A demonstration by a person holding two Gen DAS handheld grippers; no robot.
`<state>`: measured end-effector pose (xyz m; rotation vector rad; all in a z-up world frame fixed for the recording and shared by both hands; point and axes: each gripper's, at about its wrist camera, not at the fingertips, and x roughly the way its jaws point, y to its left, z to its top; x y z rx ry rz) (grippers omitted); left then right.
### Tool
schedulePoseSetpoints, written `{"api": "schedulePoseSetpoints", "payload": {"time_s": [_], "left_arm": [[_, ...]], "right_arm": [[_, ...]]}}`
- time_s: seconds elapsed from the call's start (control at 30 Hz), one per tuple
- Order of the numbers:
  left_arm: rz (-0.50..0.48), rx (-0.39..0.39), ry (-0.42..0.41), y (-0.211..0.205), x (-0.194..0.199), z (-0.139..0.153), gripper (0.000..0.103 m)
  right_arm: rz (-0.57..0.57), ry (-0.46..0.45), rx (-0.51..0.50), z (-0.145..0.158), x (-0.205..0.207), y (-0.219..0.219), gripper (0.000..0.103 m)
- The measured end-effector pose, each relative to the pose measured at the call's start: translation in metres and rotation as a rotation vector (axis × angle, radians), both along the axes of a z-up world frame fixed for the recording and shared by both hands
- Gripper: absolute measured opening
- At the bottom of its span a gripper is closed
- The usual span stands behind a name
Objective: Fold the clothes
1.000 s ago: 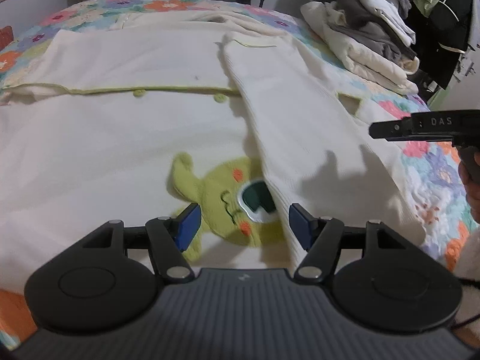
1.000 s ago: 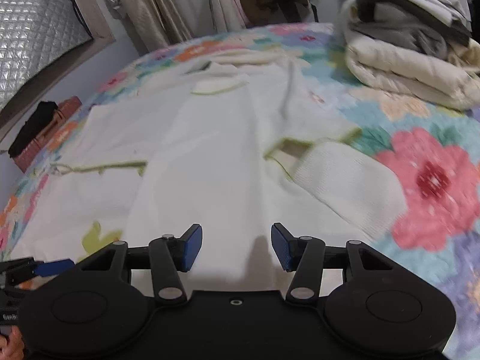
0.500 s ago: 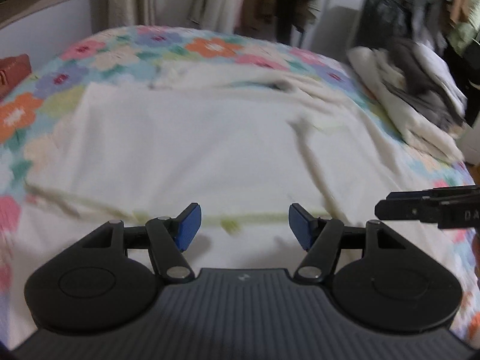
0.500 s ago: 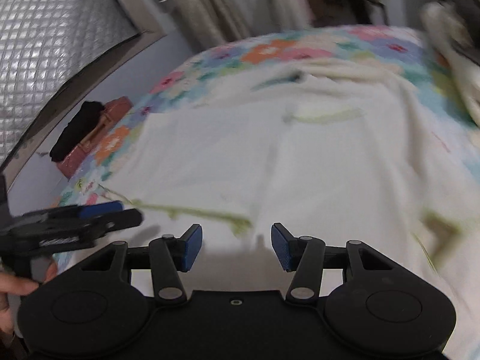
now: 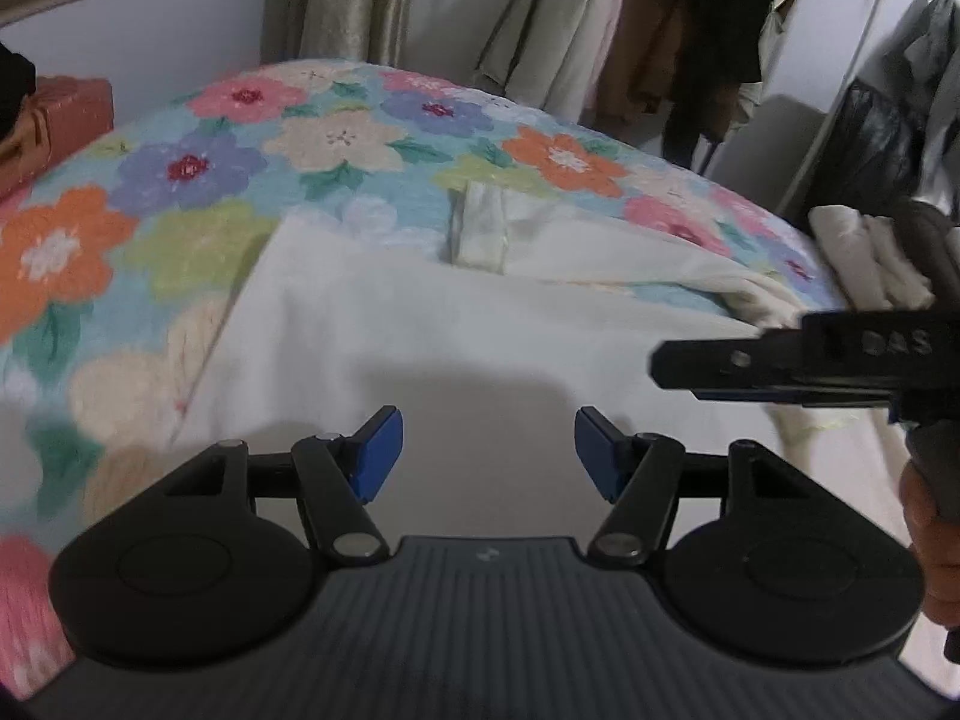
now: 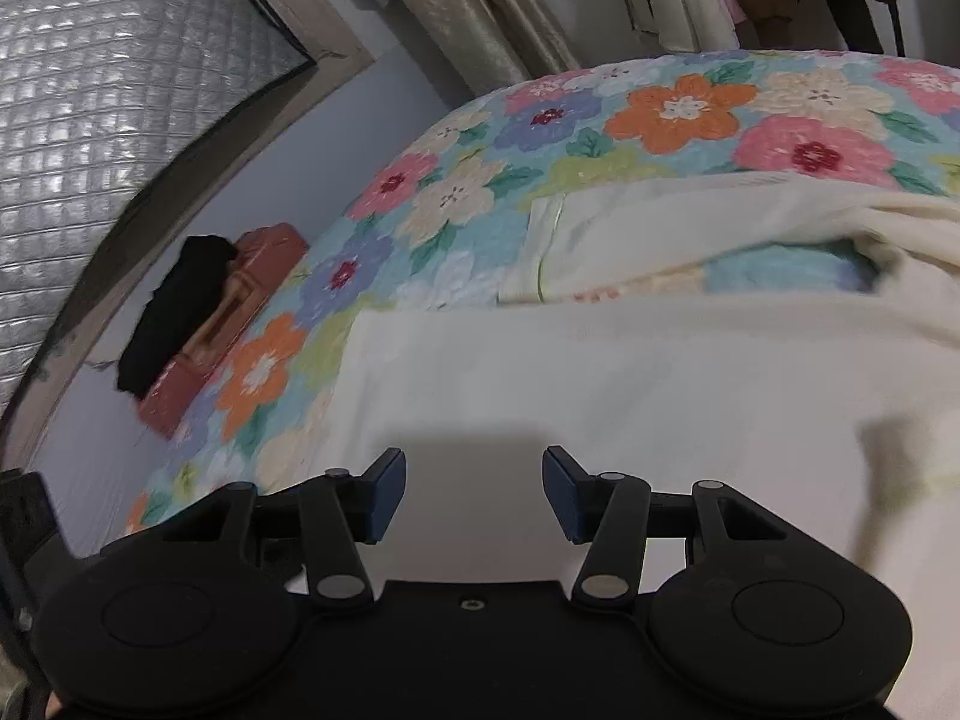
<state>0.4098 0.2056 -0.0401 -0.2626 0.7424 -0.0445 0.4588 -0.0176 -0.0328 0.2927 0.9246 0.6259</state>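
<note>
A cream knit garment [image 5: 432, 324] lies spread flat on the floral bedspread [image 5: 198, 168]; it also shows in the right wrist view [image 6: 600, 372]. One sleeve with a pale cuff [image 5: 480, 228] stretches out beyond it across the bedspread, also in the right wrist view [image 6: 546, 240]. My left gripper [image 5: 485, 450] is open and empty, just above the garment's far part. My right gripper [image 6: 474, 492] is open and empty over the same area; it shows side-on at the right of the left wrist view [image 5: 780, 360].
A stack of folded clothes [image 5: 870, 258] sits at the bed's right edge. Hanging clothes [image 5: 630, 30] and curtains stand behind the bed. A red-brown box with a black item [image 6: 198, 324] stands by the wall on the left.
Both grippers have moved forward along the garment, from its lower part with the green figure to its far end near the sleeve. Both stayed open.
</note>
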Motion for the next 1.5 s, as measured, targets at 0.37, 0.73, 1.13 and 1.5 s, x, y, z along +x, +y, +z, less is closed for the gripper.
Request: {"api": "schedulePoseSetpoints", "payload": {"time_s": [0.37, 0.73, 1.13, 1.5], "left_arm": [[0.010, -0.038, -0.039, 0.032, 0.051, -0.031, 0.062], [0.042, -0.106, 0.061, 0.047, 0.063, -0.054, 0.061], [0.050, -0.183, 0.035, 0.052, 0.054, -0.054, 0.061], [-0.087, -0.226, -0.040, -0.013, 0.016, 0.016, 0.061]], "right_arm": [[-0.008, 0.012, -0.048, -0.024, 0.076, 0.043, 0.057], [0.045, -0.055, -0.250, -0.048, 0.124, 0.104, 0.060], [0.031, -0.214, -0.366, -0.058, 0.134, 0.114, 0.014], [0.142, -0.317, -0.294, 0.044, 0.049, 0.000, 0.013]]}}
